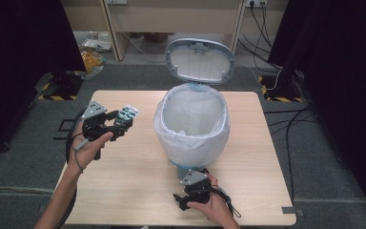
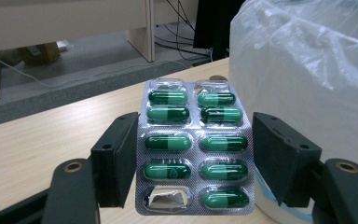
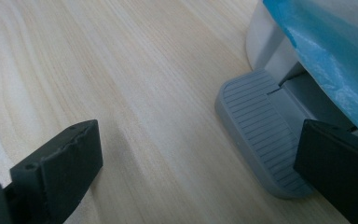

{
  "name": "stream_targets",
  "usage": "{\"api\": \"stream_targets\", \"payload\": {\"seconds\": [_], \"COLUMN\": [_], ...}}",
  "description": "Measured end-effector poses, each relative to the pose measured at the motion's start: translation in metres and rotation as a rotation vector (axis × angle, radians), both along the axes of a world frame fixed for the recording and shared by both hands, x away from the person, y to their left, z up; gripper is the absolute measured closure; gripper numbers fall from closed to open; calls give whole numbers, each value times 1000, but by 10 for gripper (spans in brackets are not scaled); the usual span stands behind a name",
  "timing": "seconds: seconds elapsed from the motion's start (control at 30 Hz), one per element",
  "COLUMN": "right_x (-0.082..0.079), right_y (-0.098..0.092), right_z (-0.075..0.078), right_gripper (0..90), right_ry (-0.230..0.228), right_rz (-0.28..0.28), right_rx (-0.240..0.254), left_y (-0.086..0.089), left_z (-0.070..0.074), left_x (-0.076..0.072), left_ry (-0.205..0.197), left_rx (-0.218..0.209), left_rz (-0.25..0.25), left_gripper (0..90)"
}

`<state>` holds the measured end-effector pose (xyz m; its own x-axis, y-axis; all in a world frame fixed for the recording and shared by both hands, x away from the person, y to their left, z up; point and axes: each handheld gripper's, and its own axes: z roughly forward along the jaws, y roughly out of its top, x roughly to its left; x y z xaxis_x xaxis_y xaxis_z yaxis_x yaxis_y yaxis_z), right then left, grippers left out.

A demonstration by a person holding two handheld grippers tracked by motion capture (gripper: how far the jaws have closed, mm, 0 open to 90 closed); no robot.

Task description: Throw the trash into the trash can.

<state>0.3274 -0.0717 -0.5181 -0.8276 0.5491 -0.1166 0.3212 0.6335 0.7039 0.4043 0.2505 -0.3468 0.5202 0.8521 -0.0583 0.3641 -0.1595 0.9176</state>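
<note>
A silver blister pack (image 1: 126,114) (image 2: 193,149) of green capsules, one pocket crushed and empty, stands upright between the jaws of my left gripper (image 1: 119,123) (image 2: 196,154), which is shut on its two side edges. It hangs above the table's left side, beside the white pedal bin (image 1: 193,124) (image 2: 307,60). The bin's lid (image 1: 200,59) stands open and a clear bag lines it. My right gripper (image 1: 181,187) (image 3: 196,158) is low at the bin's front, jaws open, with one jaw over the near end of the grey ribbed pedal (image 1: 181,171) (image 3: 261,130).
The light wooden table (image 1: 133,191) carries the bin at its middle. A blue bag edge (image 3: 326,46) hangs over the bin's base above the pedal. Dark curtains, cables and stands ring the table on the grey floor.
</note>
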Motion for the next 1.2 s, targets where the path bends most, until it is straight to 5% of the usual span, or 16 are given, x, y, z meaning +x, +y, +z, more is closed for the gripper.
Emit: {"api": "stream_targets", "payload": {"seconds": [0.6, 1.2], "right_x": [0, 0], "right_y": [0, 0], "right_z": [0, 0], "right_gripper": [11, 11], "right_ry": [-1, 2], "right_rz": [1, 1], "right_rx": [-1, 3], "left_y": [-20, -49], "left_z": [42, 59], "left_x": [-11, -9], "left_ry": [-76, -112], "left_rx": [-22, -29], "left_rz": [-54, -105], "left_gripper": [340, 340]}}
